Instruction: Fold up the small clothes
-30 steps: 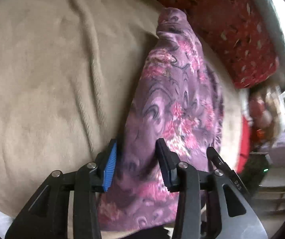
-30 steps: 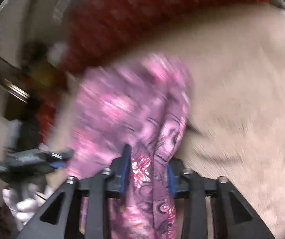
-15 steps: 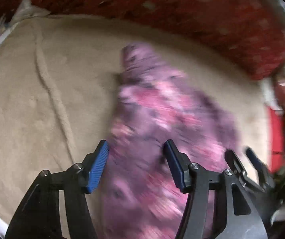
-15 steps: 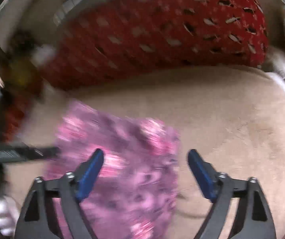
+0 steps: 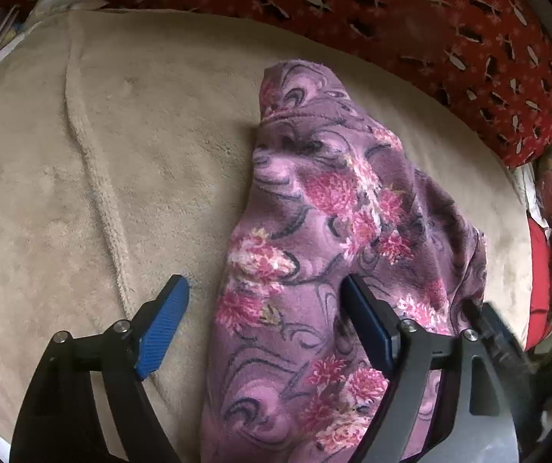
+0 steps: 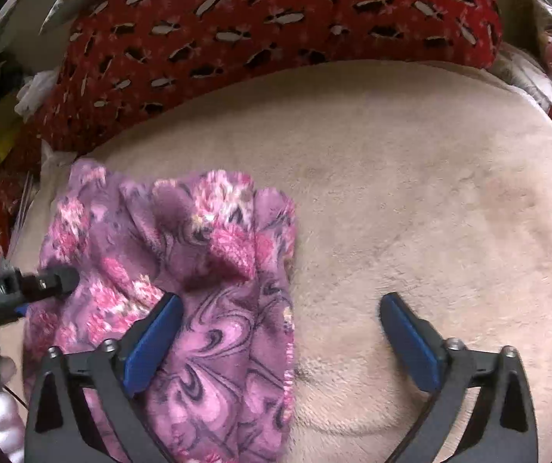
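The beige blanket [image 5: 129, 162] filled most of both views, with the red patterned cushion [image 6: 276, 15] banked along its far edge from ten to two o'clock. On the blanket lay the purple flowered garment [image 5: 334, 250], bunched into a long, lumpy strip; in the left view it ran from twelve o'clock down to six, and in the right view it sat at eight o'clock. Your left gripper [image 5: 264, 324] was released, its blue pads spread wide across the near end of the garment, clamping nothing. Your right gripper [image 6: 280, 328] was likewise released, one pad over the cloth's right edge and the other over bare blanket at four o'clock. The fold looked loose and uneven, so to do this step well you probably needed to flatten the ridges first, then pinch both near corners through every layer before carrying them over together.
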### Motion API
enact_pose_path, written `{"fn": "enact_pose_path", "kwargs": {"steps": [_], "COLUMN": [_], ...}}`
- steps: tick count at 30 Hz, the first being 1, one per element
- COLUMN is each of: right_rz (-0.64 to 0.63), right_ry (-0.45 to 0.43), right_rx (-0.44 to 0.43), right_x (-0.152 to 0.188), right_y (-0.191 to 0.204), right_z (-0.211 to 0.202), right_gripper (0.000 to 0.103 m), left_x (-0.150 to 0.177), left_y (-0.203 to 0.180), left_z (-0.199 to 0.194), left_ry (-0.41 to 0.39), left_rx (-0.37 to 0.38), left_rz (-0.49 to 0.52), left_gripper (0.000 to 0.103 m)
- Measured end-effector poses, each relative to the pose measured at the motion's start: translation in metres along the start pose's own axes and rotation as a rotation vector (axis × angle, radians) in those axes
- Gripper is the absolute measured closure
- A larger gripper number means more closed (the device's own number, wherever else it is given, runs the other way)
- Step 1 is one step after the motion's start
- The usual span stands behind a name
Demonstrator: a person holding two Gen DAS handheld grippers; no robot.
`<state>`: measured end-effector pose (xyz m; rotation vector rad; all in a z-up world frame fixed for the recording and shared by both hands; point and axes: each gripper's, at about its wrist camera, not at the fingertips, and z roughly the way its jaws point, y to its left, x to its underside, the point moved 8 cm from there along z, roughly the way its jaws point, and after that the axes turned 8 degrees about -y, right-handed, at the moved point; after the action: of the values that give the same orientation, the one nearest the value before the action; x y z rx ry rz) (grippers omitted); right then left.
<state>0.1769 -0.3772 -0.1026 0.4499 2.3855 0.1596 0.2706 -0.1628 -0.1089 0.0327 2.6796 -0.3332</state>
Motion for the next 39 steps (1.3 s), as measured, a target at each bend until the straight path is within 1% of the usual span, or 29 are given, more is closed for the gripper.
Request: {"fn": "enact_pose_path", "kwargs": {"steps": [3,4,5,6,7,10,11,12,14,16,17,18,19,21,22,23,24,25,26,28,30,31,32,33,34,36,39], "right_rz": [0.025,0.040,0.049,0.059,0.066,0.025,0.017,0.010,-0.005,-0.041,-0.058,-0.090,-0.122,-0.175,-0.166,-0.113,-0.064,-0.035,-0.033,-0.080,-0.148,-0.168,-0.194,-0.220,-0.237,-0.218,-0.210], "right_ry": [-0.092,-0.084,-0.046,0.016,0.003,-0.014,-0.024,-0.035,-0.045,-0.038,-0.032,-0.020,-0.001,0.068,0.075,0.057,0.075,0.086,0.077,0.041,0.032,0.041,0.069,0.105,0.126,0.087,0.056], "right_rx": [0.051,0.097,0.134,0.155,0.140,0.173,0.167,0.141,0.057,-0.052,-0.081,-0.107,-0.100,-0.045,-0.041,-0.061,-0.068,-0.072,-0.081,-0.116,-0.134,-0.131,-0.095,-0.034,-0.001,-0.005,0.006], "right_x": [-0.017,-0.017,-0.013,-0.005,-0.005,-0.009,-0.010,-0.010,-0.007,0.007,0.013,0.026,0.040,0.067,0.073,0.073,0.072,0.069,0.068,0.067,0.079,0.086,0.096,0.108,0.117,0.118,0.122], "right_y": [-0.004,-0.011,-0.018,-0.024,-0.025,-0.022,-0.020,-0.015,-0.004,0.013,0.019,0.023,0.024,0.017,0.012,0.008,0.005,0.005,0.006,0.014,0.020,0.019,0.013,0.005,-0.001,-0.004,-0.007], "right_z": [-0.018,-0.014,-0.007,0.005,0.006,-0.009,-0.015,-0.025,-0.044,-0.065,-0.069,-0.076,-0.076,-0.062,-0.058,-0.059,-0.062,-0.068,-0.075,-0.095,-0.108,-0.108,-0.102,-0.094,-0.088,-0.098,-0.119], "right_gripper": [0.013,0.012,0.012,0.011,0.011,0.014,0.017,0.017,0.015,0.015,0.015,0.015,0.015,0.011,0.010,0.010,0.011,0.013,0.016,0.015,0.015,0.015,0.015,0.015,0.015,0.015,0.015], "left_x": [-0.002,-0.002,-0.001,0.000,-0.001,0.002,0.004,0.008,0.019,0.034,0.046,0.056,0.066,0.084,0.091,0.092,0.094,0.095,0.098,0.110,0.129,0.140,0.148,0.153,0.154,0.161,0.173], "left_y": [-0.003,-0.007,-0.007,-0.006,-0.004,-0.002,-0.002,-0.001,0.000,0.005,0.010,0.016,0.022,0.031,0.036,0.037,0.039,0.040,0.040,0.040,0.040,0.042,0.043,0.042,0.040,0.034,0.032], "left_z": [0.002,0.002,0.002,0.000,-0.001,-0.007,-0.011,-0.015,-0.031,-0.049,-0.058,-0.060,-0.058,-0.049,-0.051,-0.056,-0.065,-0.076,-0.085,-0.095,-0.088,-0.077,-0.070,-0.068,-0.072,-0.079,-0.080], "left_ry": [0.003,0.002,0.003,0.003,0.004,0.009,0.012,0.017,0.022,0.006,-0.006,-0.005,0.008,0.053,0.075,0.081,0.074,0.051,0.026,-0.007,0.016,0.049,0.072,0.063,0.035,0.032,0.041], "left_rx": [0.001,-0.001,-0.003,-0.008,-0.008,-0.014,-0.013,-0.009,0.022,0.049,0.058,0.050,0.034,0.062,0.090,0.105,0.109,0.092,0.082,0.057,0.032,0.013,0.002,-0.012,-0.026,-0.029,-0.038], "left_rz": [-0.011,-0.011,-0.008,-0.006,-0.004,-0.003,-0.006,-0.009,-0.005,0.005,0.005,0.003,0.001,-0.022,-0.061,-0.074,-0.071,-0.052,-0.031,0.015,0.049,0.060,0.062,0.070,0.093,0.134,0.144], "left_gripper": [0.020,0.019,0.019,0.019,0.019,0.019,0.019,0.020,0.020,0.020,0.020,0.020,0.018,0.014,0.014,0.014,0.014,0.015,0.015,0.014,0.014,0.014,0.014,0.013,0.013,0.013,0.013]}}
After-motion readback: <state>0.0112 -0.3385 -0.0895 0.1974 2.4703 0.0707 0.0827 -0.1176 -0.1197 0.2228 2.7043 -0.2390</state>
